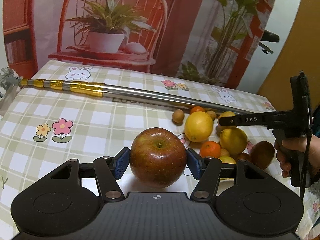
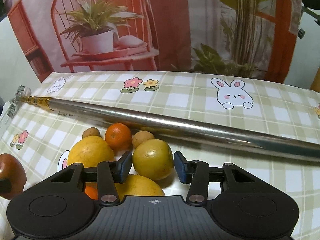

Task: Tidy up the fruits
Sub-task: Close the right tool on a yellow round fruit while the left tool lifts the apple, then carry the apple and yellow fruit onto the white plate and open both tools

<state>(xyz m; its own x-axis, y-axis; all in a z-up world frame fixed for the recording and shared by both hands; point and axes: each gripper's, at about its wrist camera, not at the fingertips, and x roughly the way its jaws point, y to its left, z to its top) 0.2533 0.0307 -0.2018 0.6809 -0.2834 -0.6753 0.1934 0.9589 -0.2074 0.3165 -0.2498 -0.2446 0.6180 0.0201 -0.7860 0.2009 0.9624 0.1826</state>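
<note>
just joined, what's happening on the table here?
A person is sorting fruit with a handheld gripper in each hand. The left gripper is clamped on a red apple, its blue pads pressed against both sides. The right gripper is open around a yellow citrus fruit in the fruit pile, with a gap showing at the right pad, so no grip yet. A telescopic metal pole lies across the checked tablecloth just behind the pile.
</note>
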